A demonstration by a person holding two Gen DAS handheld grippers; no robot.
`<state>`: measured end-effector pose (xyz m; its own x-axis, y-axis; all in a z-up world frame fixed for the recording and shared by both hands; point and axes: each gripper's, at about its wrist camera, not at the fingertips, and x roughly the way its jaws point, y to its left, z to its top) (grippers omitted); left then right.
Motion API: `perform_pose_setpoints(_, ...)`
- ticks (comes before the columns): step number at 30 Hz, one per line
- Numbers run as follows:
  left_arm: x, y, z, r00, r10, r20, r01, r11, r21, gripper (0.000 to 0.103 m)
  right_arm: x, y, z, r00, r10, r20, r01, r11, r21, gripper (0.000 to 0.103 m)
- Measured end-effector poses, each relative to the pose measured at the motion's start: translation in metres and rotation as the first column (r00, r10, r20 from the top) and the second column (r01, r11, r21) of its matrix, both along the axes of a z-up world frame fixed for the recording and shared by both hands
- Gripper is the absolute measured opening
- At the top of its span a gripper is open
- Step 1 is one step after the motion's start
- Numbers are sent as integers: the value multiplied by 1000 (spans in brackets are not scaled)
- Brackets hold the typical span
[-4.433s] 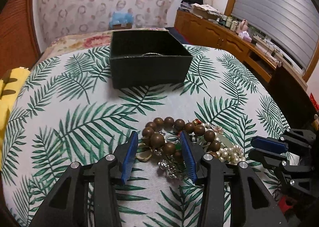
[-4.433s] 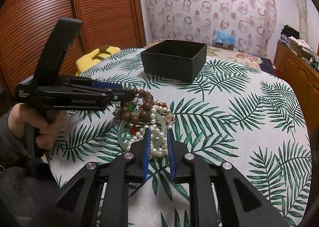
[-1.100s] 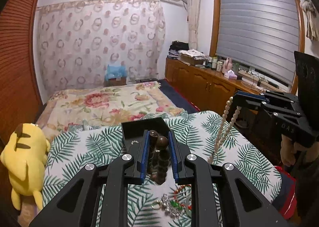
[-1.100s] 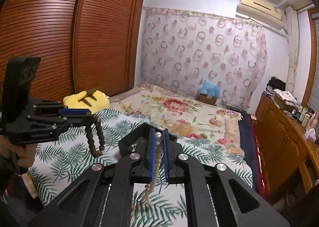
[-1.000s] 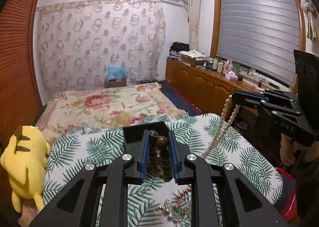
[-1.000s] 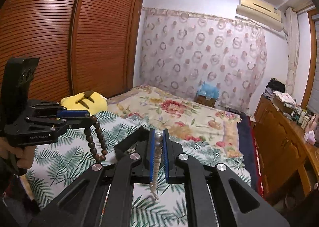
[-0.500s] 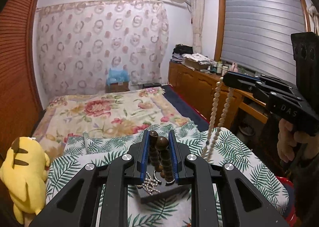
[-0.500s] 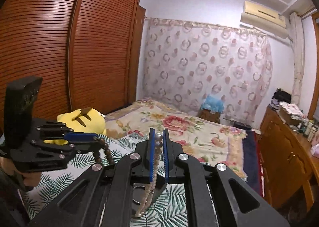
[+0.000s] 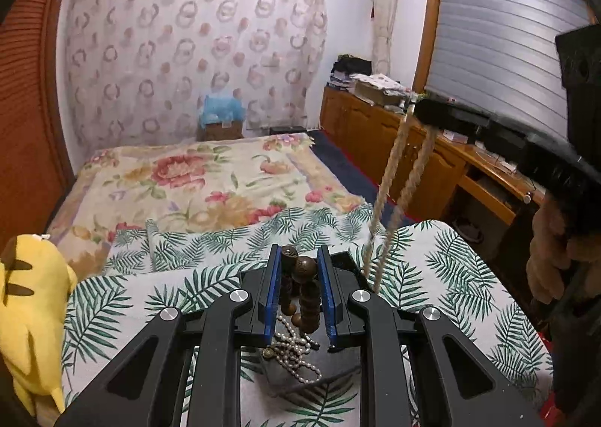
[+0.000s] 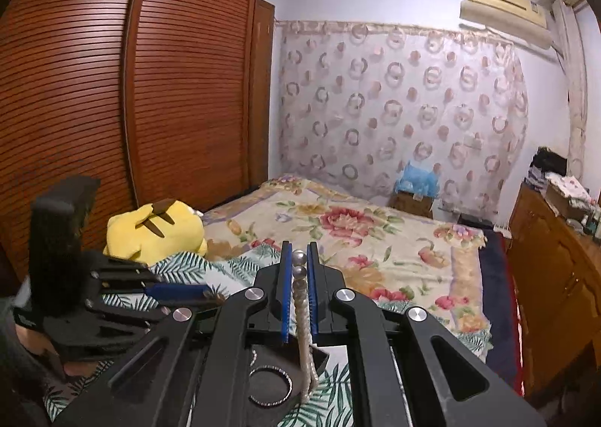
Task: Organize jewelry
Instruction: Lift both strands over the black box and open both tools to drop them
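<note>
I am looking across a bedroom: a floral bedspread (image 9: pixel 210 179), a patterned curtain (image 10: pixel 398 104) behind it, a slatted wooden wardrobe (image 10: pixel 150 81) beside the bed. Below my grippers a table wears a palm-leaf cloth (image 9: pixel 450 276), and a yellow plush toy (image 9: pixel 30 299) sits at its left edge. The black box (image 9: pixel 345 355) stands on the cloth beneath both grippers, well in from the edges. My left gripper (image 9: pixel 298 295) pinches the wooden bead bracelet (image 9: pixel 306 291), whose loop hangs down over the box. My right gripper (image 10: pixel 299 291) pinches the pearl necklace (image 10: pixel 302 310), its double strand dropping into the box, where pearls already lie heaped on the floor. A silver bangle (image 10: pixel 270 385) lies flat in the box too, just beside the hanging strand.
</note>
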<state>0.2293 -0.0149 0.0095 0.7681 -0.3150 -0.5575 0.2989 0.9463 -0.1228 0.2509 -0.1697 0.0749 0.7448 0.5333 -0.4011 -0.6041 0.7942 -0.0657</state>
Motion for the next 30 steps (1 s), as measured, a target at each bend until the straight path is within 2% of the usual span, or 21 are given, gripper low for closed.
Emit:
perform_pose_setpoints(6,8,1,1,1000,-7,5,7,1000,-5,18,3,3,29,999,8,54,-9,1000,15,9)
perform_pose_setpoints(11,15,4,-9,1000,-10,-24,10,1000,-6,18,8,11,27,999,19,49,-19,1000,-15,9)
perform_pose_setpoints(14,19,5,-18,999,-10,-51,10,1000,-1,18,15,15,7,1000,19,3,-19,999,-34,9)
perform_pose_setpoints(21,12,11,-22,999,-4,-50,4,1000,1,19,31,30,-63,984,35,-173,-47,997,-66,9)
perform_pose_setpoints(25,1,14,-23,999,6,-48,-5,1000,9,28,31,38,-94,970,41,-239,-64,994,-91,9)
perform_pose_setpoints(28,-9,15,-25,999,10,-46,-9,1000,20,31,29,40,-110,963,35,-268,-66,992,-107,9)
perform_pose_setpoints(30,-15,15,-27,999,13,-45,-12,1000,26,37,28,39,-115,961,33,-276,-66,992,-110,9)
